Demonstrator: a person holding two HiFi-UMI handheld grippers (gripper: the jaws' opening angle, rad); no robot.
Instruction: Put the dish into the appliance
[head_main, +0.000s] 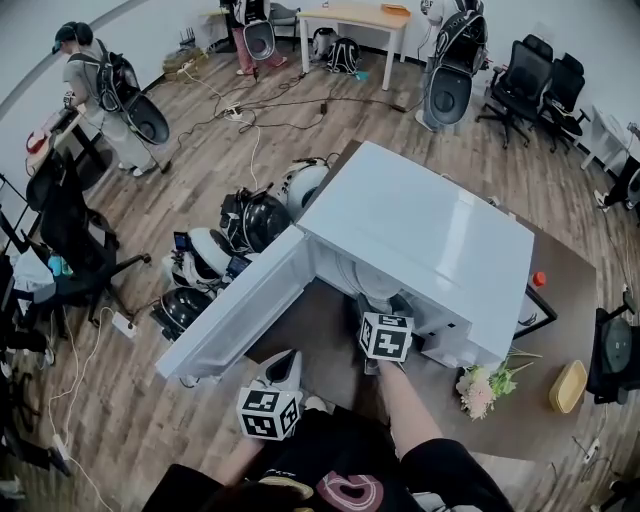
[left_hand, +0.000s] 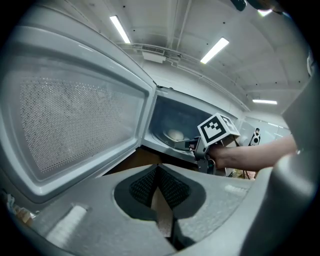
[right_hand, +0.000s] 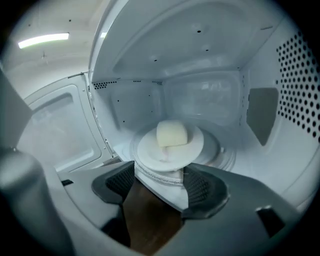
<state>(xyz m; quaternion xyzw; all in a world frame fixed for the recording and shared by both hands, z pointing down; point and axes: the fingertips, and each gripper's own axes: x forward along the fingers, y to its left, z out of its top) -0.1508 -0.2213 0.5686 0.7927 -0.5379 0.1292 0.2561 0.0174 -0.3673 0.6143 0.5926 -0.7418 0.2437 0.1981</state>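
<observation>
Now the dish (right_hand: 150, 150) sits inside the microwave (head_main: 420, 235), so the right gripper (right_hand: 160, 182) holds its jaws spread around the rim to let go, while the left gripper (left_hand: 159, 185) waits outside, pressed together, empty.

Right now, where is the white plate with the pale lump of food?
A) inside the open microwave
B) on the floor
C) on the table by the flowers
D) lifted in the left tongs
A: the right gripper view shows the plate lying on the round tray inside the microwave.
</observation>
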